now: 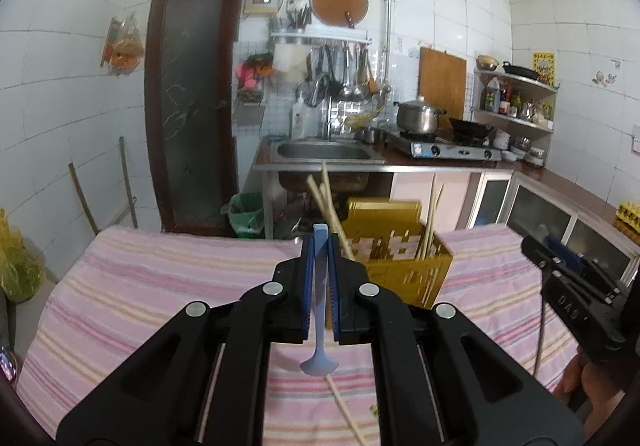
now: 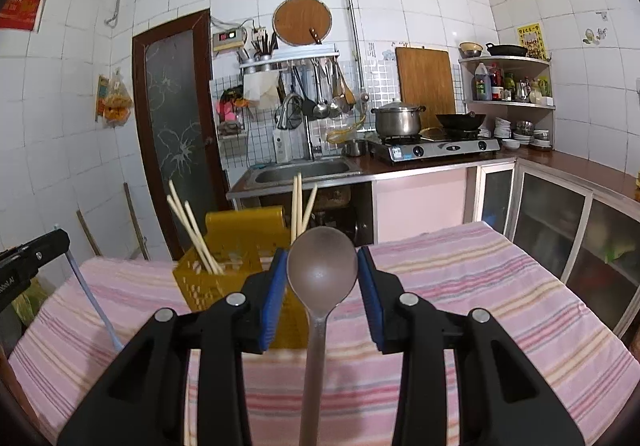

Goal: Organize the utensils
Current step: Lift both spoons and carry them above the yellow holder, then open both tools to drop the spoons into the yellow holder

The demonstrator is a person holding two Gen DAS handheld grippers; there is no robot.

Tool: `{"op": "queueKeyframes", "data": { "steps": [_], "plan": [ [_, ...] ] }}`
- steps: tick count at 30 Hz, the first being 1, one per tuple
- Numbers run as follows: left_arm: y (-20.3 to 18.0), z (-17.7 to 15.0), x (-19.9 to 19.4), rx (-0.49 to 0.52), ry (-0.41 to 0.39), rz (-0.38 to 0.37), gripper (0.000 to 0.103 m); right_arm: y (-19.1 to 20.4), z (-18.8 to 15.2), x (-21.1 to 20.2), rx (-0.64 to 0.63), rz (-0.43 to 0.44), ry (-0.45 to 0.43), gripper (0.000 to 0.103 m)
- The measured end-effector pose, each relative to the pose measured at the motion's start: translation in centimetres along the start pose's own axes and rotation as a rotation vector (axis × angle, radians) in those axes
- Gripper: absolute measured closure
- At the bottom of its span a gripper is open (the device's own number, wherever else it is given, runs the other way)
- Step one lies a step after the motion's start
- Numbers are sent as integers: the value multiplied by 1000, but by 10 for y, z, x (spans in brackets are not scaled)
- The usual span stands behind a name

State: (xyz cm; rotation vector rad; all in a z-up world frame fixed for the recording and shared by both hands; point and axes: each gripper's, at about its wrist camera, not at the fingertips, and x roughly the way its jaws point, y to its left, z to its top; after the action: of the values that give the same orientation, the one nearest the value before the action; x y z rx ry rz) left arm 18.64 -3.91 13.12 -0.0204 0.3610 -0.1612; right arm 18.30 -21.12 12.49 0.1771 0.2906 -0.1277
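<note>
My left gripper point(image 1: 320, 246) is shut on the handle of a light blue spoon point(image 1: 319, 362), whose bowl hangs down toward the cloth. Just beyond it stands a yellow slotted utensil basket point(image 1: 396, 246) holding several chopsticks point(image 1: 326, 202). One loose chopstick point(image 1: 346, 406) lies on the cloth under the gripper. My right gripper point(image 2: 322, 254) is shut on a metal spoon point(image 2: 322, 266), its pads against the sides of the bowl and the handle running back toward the camera. The basket point(image 2: 224, 270) sits ahead and to the left of it. The left gripper point(image 2: 36, 254) shows at the left edge.
A pink striped cloth point(image 2: 480, 286) covers the table. Behind it are a steel sink point(image 2: 304, 170), a gas stove point(image 2: 436, 146) with a pot point(image 2: 396, 118) and a wok, glass-front cabinets point(image 2: 560, 222) on the right, and a green-lined bin point(image 1: 248, 214).
</note>
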Motion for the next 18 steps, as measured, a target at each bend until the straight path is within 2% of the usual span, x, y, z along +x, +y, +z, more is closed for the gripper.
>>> {"op": "queueKeyframes", "data": {
  "steps": [8,13,18],
  "plan": [
    [-11,65,8,-10,-120,-39,97,10,54,30,18,35,-79,67],
    [-21,100,26,-18,-173,-67,97,22,87,61,26,56,-124,67],
    [-31,107,63,-10,-168,-81,97,30,97,98,44,69,-139,67]
  ]
}}
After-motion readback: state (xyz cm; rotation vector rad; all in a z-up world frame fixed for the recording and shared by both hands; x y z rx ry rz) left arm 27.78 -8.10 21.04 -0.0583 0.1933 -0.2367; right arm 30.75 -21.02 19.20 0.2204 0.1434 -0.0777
